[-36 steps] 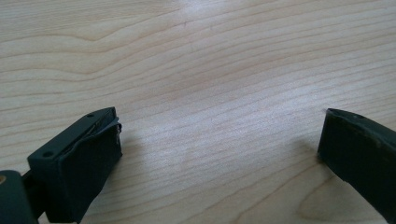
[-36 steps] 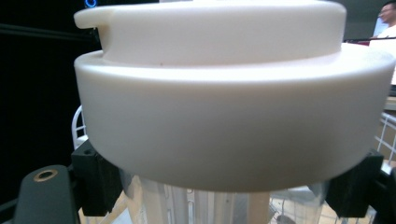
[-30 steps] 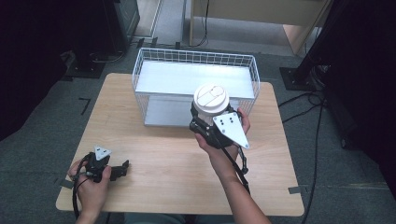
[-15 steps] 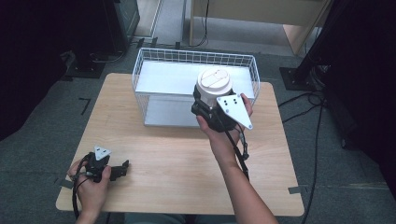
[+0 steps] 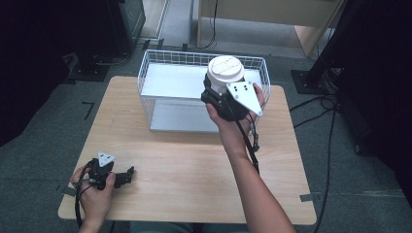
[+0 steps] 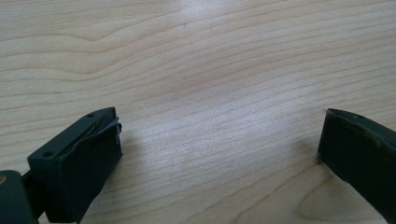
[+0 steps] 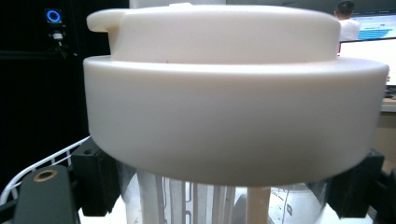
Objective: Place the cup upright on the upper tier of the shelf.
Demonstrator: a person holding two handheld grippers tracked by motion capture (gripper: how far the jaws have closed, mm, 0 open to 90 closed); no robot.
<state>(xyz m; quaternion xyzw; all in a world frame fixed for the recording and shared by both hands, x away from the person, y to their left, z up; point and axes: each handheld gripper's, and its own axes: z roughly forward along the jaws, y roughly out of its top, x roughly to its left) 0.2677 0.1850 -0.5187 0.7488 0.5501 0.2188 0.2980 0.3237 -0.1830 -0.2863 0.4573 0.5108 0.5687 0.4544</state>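
While left tongs (image 5: 127,175) gape, right tongs (image 5: 217,95) clamp one jar (image 5: 225,71) above one basket (image 5: 160,62).

No readable text, label, brand or number anywhere. Plain white lid (image 7: 236,84), bare of print. Bare wood grain on the table (image 6: 210,70), unmarked. Far screen (image 7: 376,30) at upper right of the right gripper view, bright with blue bands, too blurred to read. Small glowing blue ring (image 7: 53,16) at upper left there, a light and no legible sign. Grey plate (image 5: 245,96) on the right tool, dotted with holes, without lettering.
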